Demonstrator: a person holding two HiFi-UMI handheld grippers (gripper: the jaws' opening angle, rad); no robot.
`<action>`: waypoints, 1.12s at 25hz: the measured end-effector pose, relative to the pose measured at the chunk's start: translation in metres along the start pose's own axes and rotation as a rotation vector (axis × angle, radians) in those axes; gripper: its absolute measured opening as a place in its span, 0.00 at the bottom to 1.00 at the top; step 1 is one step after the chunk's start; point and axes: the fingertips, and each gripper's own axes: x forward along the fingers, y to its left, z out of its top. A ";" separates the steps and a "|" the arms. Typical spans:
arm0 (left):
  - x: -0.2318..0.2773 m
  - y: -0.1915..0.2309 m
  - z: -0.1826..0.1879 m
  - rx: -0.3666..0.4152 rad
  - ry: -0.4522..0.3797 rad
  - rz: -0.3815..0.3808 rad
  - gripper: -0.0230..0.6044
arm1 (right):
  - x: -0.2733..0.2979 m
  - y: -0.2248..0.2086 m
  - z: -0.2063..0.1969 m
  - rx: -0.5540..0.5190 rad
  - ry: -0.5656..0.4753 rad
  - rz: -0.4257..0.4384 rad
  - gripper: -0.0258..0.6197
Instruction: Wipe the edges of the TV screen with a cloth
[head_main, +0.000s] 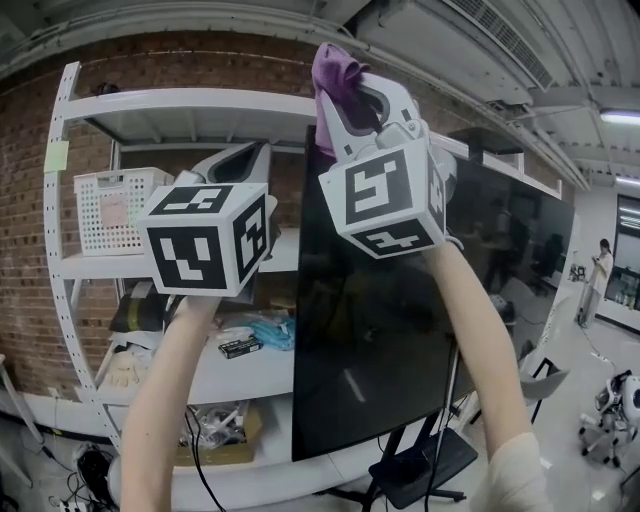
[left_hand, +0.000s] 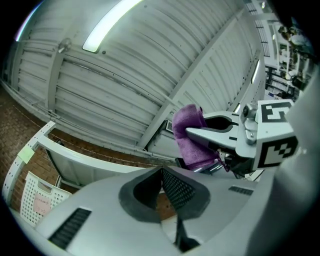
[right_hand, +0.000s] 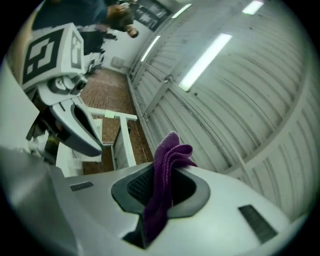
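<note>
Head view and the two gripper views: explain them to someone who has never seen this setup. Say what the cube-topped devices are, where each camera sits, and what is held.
A person holds a white two-jaw tool in each raised hand. The black-and-white marker cubes are part of the tools. The head view comes from a camera on the person's head. It shows the left tool, the right tool and, behind them, a large black flat TV screen. Beside the screen is a white metal shelf carrying a white plastic basket. Each gripper view looks along one tool's own jaws, here up toward the ceiling. The right tool's jaws are shut on a purple terry cloth, up by the screen's top corner. The left tool's jaws are shut on nothing.
</note>
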 end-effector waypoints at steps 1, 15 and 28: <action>0.000 0.000 0.001 0.001 0.000 0.000 0.06 | 0.001 0.000 -0.001 -0.064 0.006 0.023 0.13; 0.007 -0.028 0.008 0.030 0.004 -0.028 0.06 | 0.001 0.049 -0.042 -0.694 0.092 0.455 0.12; 0.037 -0.078 0.004 0.061 -0.007 -0.016 0.06 | -0.010 0.036 -0.087 -0.758 0.158 0.622 0.12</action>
